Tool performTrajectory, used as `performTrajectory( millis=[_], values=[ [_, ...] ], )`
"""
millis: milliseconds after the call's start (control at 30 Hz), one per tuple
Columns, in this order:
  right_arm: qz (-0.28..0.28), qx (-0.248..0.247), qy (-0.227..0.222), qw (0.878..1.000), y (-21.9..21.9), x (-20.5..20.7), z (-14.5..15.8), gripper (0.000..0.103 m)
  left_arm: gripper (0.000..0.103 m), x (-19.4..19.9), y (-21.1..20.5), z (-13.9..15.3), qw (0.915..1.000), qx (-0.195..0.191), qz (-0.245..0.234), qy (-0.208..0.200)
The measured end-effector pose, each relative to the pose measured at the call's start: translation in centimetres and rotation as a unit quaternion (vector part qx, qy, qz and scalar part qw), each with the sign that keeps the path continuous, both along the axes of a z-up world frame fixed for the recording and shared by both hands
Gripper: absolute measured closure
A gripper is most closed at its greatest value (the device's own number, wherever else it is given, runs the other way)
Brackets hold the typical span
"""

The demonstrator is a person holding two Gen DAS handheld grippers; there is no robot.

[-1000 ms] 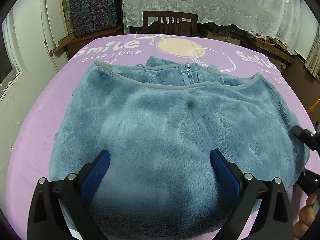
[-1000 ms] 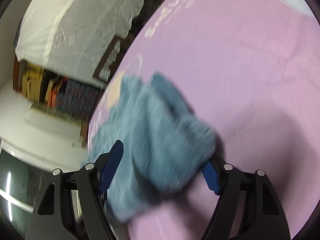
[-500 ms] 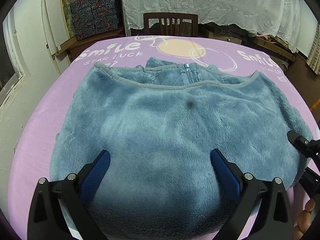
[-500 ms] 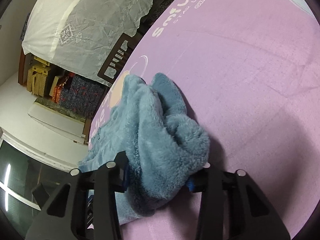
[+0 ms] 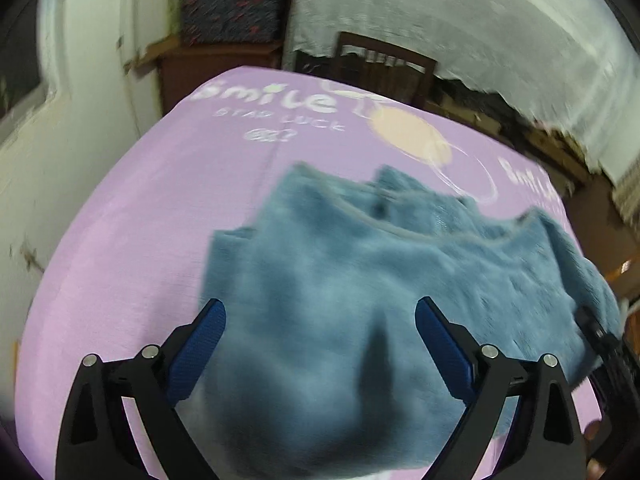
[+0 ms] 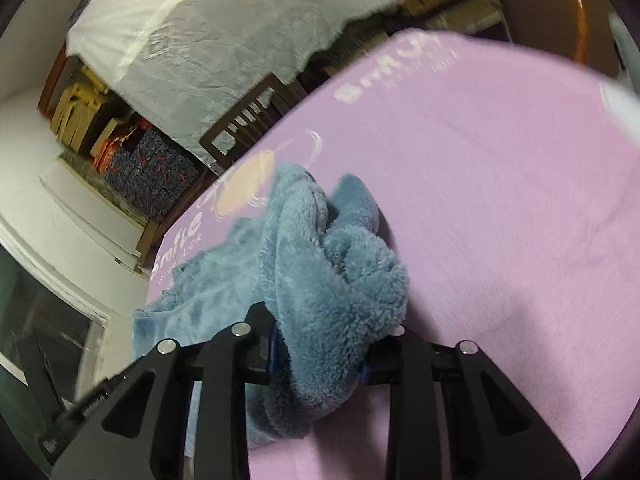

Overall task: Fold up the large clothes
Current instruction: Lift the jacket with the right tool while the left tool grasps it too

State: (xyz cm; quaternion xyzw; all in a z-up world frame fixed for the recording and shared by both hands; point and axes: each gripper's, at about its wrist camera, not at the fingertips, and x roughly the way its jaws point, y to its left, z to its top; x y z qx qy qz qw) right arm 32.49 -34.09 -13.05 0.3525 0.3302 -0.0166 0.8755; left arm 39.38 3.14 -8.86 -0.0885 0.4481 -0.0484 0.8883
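1. Blue fleece garment (image 5: 360, 280) lies on the purple sheet (image 5: 140, 220), filling the centre and right of the left wrist frame; grey-trimmed edge with a zipper runs across its far side.
2. Left gripper (image 5: 320, 344): jaws spread wide, fleece bulging between them and pads not pressing on it. View is motion-blurred.
3. Right gripper (image 6: 320, 356): jaws have just been closing and now clench a bunched fold of the fleece at lower centre of its frame.
4. Open room: bare purple sheet across the whole right half of the right wrist frame, and a wide strip left of the garment in the left wrist frame.
5. Sheet's far edge: wooden chair (image 5: 384, 68) just behind it, white lace cloth (image 5: 480, 20) upper right.
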Motion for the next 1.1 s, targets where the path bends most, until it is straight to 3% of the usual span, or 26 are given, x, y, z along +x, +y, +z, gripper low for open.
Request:
performTrajectory(
  millis=[100,233,333,467,567,700,767,933,1000,1100],
  values=[
    [0.014,-0.065,-0.029,0.997,2.2,0.1,2.9,0.077,0.009,0.9,3.4,0.1,0.9989,-0.018,0.043,0.005],
    [0.044,-0.149,-0.062,0.986,5.8,0.4,6.2,0.077,0.009,1.3,6.6,1.1,0.9963,-0.062,0.061,0.001],
    [0.082,-0.222,-0.089,0.967,9.8,0.5,8.2,0.077,0.009,1.1,8.0,2.0,0.9941,-0.097,0.048,-0.01],
    [0.152,-0.316,-0.125,0.928,16.4,-0.5,8.7,0.077,0.009,0.4,7.4,2.7,0.9835,-0.18,-0.012,-0.012],
    [0.193,-0.35,-0.135,0.906,19.4,-1.7,7.2,0.077,0.007,0.1,5.5,2.8,0.9706,-0.229,-0.074,-0.006],
    [0.222,-0.39,-0.137,0.883,21.0,-3.0,4.8,0.077,0.007,0.2,2.1,1.8,0.9605,-0.244,-0.132,0.022],
    [0.224,-0.399,-0.139,0.878,21.0,-3.2,4.5,0.077,0.007,0.1,1.0,1.1,0.9532,-0.26,-0.15,0.038],
    [0.232,-0.39,-0.141,0.88,20.0,-3.7,4.3,0.077,0.007,-0.2,-0.9,0.9,0.9266,-0.317,-0.196,0.051],
    [0.239,-0.398,-0.144,0.874,20.1,-4.1,4.1,0.077,0.007,0.1,-1.8,0.8,0.9241,-0.319,-0.203,0.057],
    [0.251,-0.417,-0.152,0.86,20.3,-5.1,3.8,0.077,0.007,2.3,-3.3,-0.3,0.9319,-0.294,-0.194,0.086]
  ],
)
